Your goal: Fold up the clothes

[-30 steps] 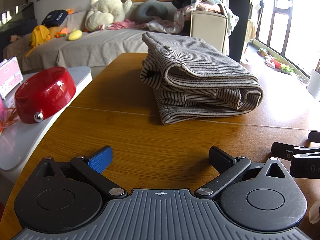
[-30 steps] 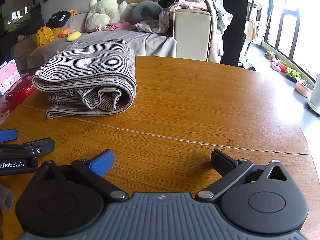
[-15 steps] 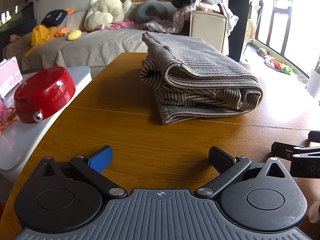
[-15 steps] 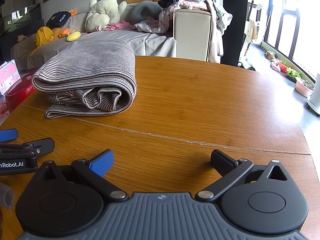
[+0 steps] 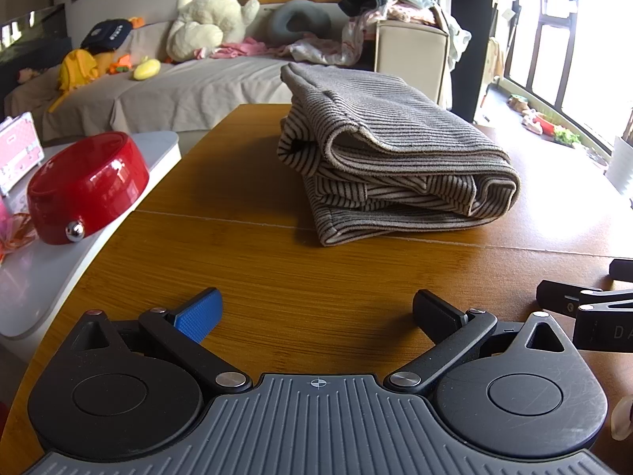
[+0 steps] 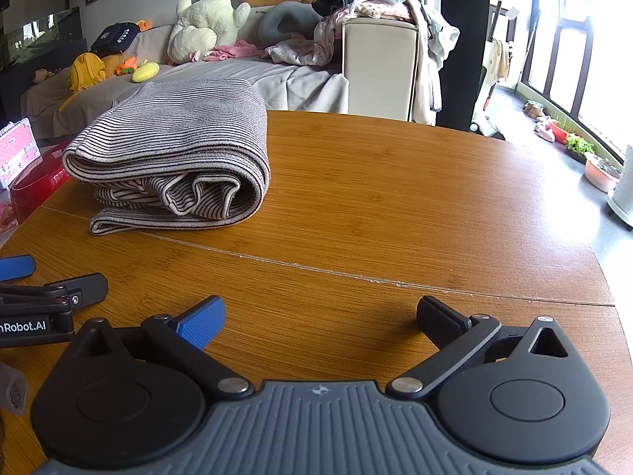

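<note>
A striped grey-and-cream garment (image 5: 391,154) lies folded in a thick bundle on the wooden table (image 5: 277,277). It also shows in the right wrist view (image 6: 178,158), at the left. My left gripper (image 5: 316,312) is open and empty, low over the table, well short of the bundle. My right gripper (image 6: 320,314) is open and empty, to the right of the left one and also short of the bundle. Each gripper's fingers appear at the edge of the other's view.
A red bowl (image 5: 85,188) sits on a white side table (image 5: 47,277) left of the wooden table. A pink case (image 5: 18,150) stands behind it. A sofa (image 5: 190,87) with plush toys and loose clothes lies beyond the table.
</note>
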### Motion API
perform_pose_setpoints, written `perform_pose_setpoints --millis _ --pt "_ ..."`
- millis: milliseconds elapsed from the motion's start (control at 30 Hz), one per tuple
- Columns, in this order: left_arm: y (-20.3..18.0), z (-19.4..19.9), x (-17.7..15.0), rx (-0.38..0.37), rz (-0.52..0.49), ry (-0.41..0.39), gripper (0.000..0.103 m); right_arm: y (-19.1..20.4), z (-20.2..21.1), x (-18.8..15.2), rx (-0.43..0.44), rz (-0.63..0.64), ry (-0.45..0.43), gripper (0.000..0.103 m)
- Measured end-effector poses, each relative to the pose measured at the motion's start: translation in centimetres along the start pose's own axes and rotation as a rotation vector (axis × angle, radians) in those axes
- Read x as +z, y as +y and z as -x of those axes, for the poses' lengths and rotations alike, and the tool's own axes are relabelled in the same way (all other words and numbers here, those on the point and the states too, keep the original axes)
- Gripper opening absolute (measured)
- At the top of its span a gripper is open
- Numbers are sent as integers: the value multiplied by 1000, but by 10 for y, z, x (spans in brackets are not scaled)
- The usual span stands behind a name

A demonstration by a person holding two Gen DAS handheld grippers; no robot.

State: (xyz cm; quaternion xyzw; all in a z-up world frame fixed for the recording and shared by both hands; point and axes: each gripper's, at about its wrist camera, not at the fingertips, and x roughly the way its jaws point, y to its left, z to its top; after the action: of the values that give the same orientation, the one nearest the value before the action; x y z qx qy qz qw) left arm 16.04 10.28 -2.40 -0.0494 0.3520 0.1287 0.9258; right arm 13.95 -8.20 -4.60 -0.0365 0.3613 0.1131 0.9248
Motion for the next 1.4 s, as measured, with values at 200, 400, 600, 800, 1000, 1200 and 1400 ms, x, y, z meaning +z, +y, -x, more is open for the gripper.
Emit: perform_pose_setpoints --millis 200,400,600,800,1000,1200,1400 --pt "0 0 0 -1 -2 1 103 -1 0 0 0 0 0 103" --pt "1 -1 0 -1 -2 1 103 -1 0 0 0 0 0 103" --pt "0 -1 0 0 1 -1 103 -1 0 0 0 0 0 103" --pt "0 -1 0 0 2 -2 103 -1 0 0 0 0 0 103" --pt "1 -1 0 0 2 -2 103 -2 0 0 0 0 0 103" --pt "0 -1 0 4 5 -3 103 -2 0 0 0 0 0 103" --pt "1 -2 0 3 10 -6 103 -1 1 0 0 0 0 103"
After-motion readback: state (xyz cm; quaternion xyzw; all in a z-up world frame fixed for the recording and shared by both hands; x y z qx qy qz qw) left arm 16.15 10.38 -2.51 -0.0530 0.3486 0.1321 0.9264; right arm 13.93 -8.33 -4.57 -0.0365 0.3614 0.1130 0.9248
